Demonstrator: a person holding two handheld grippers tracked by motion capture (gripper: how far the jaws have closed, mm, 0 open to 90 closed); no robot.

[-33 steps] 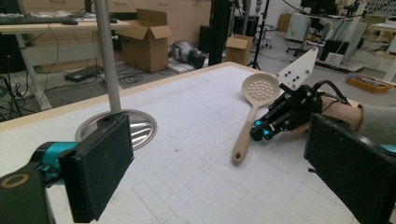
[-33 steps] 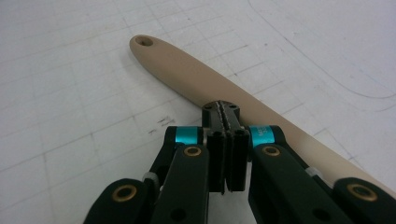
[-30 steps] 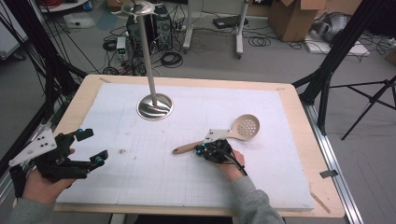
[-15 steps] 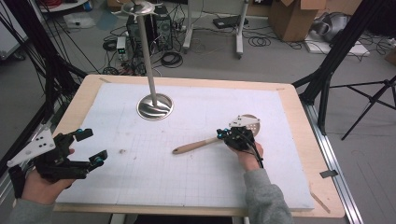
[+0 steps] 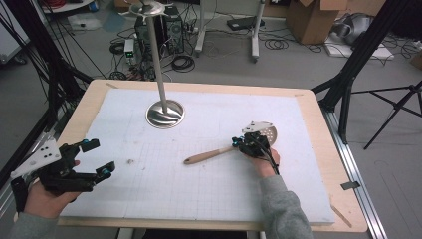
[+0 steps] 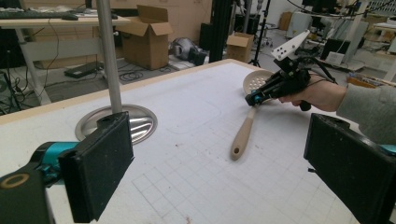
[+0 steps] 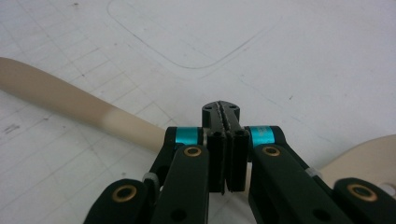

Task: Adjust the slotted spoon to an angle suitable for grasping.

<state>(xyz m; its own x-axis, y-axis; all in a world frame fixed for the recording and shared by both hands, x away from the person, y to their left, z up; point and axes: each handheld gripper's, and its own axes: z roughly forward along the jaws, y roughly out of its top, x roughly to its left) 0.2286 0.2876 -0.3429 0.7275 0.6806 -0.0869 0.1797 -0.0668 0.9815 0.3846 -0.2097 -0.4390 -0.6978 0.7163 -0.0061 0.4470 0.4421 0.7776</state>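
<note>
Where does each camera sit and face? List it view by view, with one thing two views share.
High view: above the table's near edge, looking down; both forearms, left gripper, right gripper.
Left gripper view: across the table at the wooden-handled slotted spoon.
Right gripper view: down over shut jaws.
Shared: the spoon, the metal stand.

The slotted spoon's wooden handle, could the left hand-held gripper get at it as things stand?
Probably yes: the left hand-held gripper is open, bare mat lies between, and the handle is uncovered; the right hand-held gripper sits near the bowl.
</note>
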